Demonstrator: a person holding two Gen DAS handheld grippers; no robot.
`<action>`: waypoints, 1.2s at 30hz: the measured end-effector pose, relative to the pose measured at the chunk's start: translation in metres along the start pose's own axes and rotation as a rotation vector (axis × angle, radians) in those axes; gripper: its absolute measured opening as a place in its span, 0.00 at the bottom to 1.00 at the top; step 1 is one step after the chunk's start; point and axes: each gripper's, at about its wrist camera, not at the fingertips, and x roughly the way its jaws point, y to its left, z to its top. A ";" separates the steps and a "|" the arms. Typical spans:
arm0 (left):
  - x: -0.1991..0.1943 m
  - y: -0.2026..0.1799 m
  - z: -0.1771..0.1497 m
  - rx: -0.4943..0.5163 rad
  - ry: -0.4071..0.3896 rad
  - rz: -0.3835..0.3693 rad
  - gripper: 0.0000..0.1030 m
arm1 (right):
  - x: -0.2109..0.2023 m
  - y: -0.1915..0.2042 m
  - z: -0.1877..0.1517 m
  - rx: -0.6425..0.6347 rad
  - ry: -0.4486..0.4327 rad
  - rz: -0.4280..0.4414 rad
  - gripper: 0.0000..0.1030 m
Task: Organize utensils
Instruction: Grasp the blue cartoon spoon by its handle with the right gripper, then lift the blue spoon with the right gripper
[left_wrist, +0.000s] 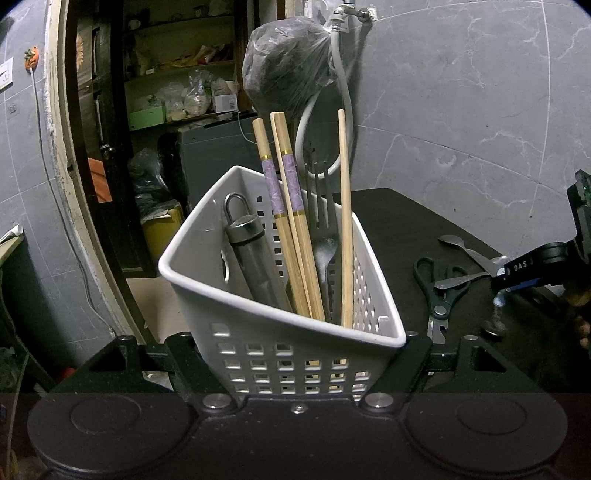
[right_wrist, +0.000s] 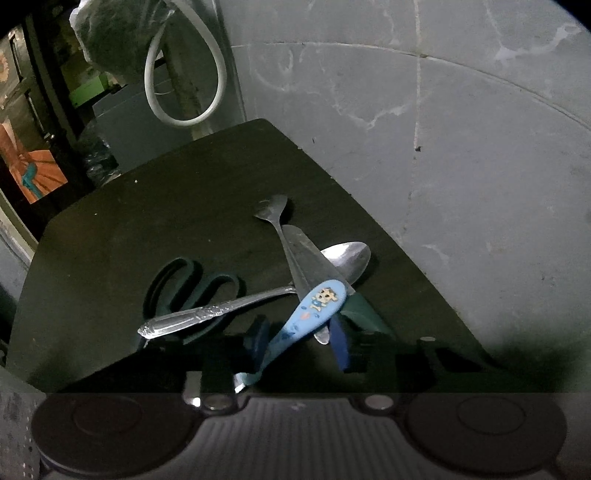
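My left gripper (left_wrist: 295, 354) is shut on a white perforated caddy (left_wrist: 280, 332). The caddy holds wooden chopsticks (left_wrist: 291, 221), a dark fork (left_wrist: 321, 206) and a metal tube (left_wrist: 255, 262). My right gripper (right_wrist: 301, 343) stands around the blue cartoon handle (right_wrist: 314, 314) of a utensil, its blue pads (right_wrist: 340, 343) beside the handle with a gap showing. A silver spoon (right_wrist: 347, 254), a second steel utensil (right_wrist: 291, 240) and black scissors (right_wrist: 192, 291) lie on the dark table (right_wrist: 166, 206). The right gripper also shows in the left wrist view (left_wrist: 517, 273).
A grey marble wall (right_wrist: 443, 129) stands behind the table. A plastic bag (left_wrist: 291, 70) and a white hose (right_wrist: 184, 74) hang from a tap at the back. A doorway with cluttered shelves (left_wrist: 177, 92) is to the left.
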 end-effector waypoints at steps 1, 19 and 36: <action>0.000 0.000 0.000 0.000 0.000 0.000 0.75 | 0.000 -0.001 0.000 -0.002 0.000 0.001 0.31; 0.000 -0.002 0.000 0.001 0.001 -0.002 0.75 | -0.005 -0.002 0.006 -0.129 0.067 0.017 0.17; 0.000 -0.002 0.000 0.002 0.001 -0.004 0.75 | 0.003 0.001 0.022 -0.240 0.107 0.046 0.21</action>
